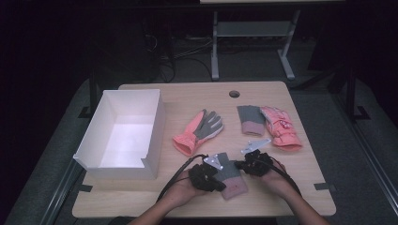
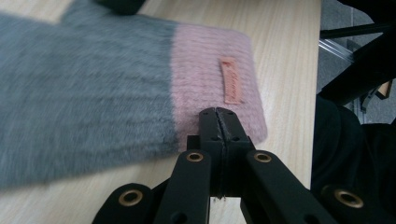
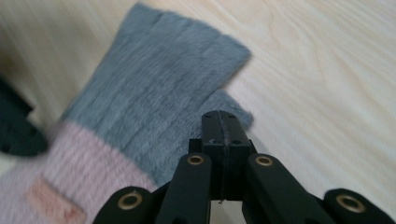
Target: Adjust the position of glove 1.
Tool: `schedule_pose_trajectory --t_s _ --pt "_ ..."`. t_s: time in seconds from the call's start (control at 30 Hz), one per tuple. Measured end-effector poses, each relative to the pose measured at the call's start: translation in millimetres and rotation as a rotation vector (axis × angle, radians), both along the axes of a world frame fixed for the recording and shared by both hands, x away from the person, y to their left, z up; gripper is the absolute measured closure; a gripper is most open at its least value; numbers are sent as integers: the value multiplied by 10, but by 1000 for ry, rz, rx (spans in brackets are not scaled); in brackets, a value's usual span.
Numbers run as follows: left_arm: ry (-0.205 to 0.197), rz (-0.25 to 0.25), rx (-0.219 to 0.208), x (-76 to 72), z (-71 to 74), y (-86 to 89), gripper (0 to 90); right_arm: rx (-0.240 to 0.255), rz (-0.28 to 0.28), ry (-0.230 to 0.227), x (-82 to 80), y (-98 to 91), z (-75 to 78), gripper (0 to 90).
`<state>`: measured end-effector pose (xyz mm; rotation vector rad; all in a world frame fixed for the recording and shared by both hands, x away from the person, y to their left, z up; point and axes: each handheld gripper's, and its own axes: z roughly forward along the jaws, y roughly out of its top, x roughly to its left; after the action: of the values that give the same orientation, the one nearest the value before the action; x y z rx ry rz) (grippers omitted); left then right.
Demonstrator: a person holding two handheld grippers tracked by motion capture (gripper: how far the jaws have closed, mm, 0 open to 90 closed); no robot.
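Fingers of both grippers, left gripper [image 1: 210, 175] and right gripper [image 1: 254, 164], flank the grey-and-pink mitten [image 1: 229, 176] at the counter's [image 1: 291, 187] near edge. Left fingers [image 2: 211, 126] are pressed shut at its pink cuff. Right fingers [image 3: 212, 128] are shut over its grey end, long axis running between them.

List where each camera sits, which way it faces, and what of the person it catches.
High view: above the person's side, facing forward and down on the table; both forearms enter from the bottom, with the left gripper and right gripper at the grey-and-pink mitten.
Left gripper view: rides the left gripper, looking along its shut jaws at the mitten's pink cuff.
Right gripper view: rides the right gripper, looking along its shut jaws at the mitten's grey end.
Shared: all three show that mitten.
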<state>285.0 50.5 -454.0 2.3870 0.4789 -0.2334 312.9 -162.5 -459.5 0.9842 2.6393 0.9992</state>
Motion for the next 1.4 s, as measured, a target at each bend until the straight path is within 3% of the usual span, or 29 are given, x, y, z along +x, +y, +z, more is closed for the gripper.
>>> schedule_pose_trajectory --t_s 0.13,0.27,0.33,0.4,0.47,0.5,0.6,0.63,0.8,0.87,0.93,1.03,1.13,1.17,1.27,1.4 --pt "-7 -12 5 -18 2 -21 896 11 -3 1 57 80 -6 900" --pt "-29 8 10 -16 50 63 884 14 0 -9 45 76 8 900" --pt "-39 46 20 14 75 162 797 26 -14 -17 65 36 69 900" --pt "-61 80 16 34 106 298 765 26 -21 -25 85 15 93 900" --pt "-79 110 26 28 129 411 689 44 -51 -35 152 -35 146 900" --pt "-94 140 21 20 135 502 610 56 -86 -42 231 -77 187 900" --pt "-114 154 21 15 138 595 546 63 -111 -46 309 -115 226 900" --pt "-127 166 30 8 130 667 450 72 -133 -62 413 -149 266 900" --pt "-142 211 19 -10 84 769 297 66 -204 -87 604 -184 335 900" --pt "-148 210 42 -17 61 804 227 66 -248 -96 760 -205 347 900" --pt "-154 219 53 -23 46 809 209 59 -253 -105 802 -212 346 900" --pt "-164 231 54 -24 47 817 147 63 -321 -103 1030 -261 318 900" --pt "-166 231 53 -12 54 824 141 74 -346 -88 1115 -284 293 900" --pt "-165 227 49 -1 47 828 138 52 -362 -90 1203 -305 264 900" --pt "-163 236 50 4 31 831 138 58 -379 -88 1252 -314 255 900" --pt "-160 229 59 8 29 848 138 22 -404 -65 1345 -364 190 900"
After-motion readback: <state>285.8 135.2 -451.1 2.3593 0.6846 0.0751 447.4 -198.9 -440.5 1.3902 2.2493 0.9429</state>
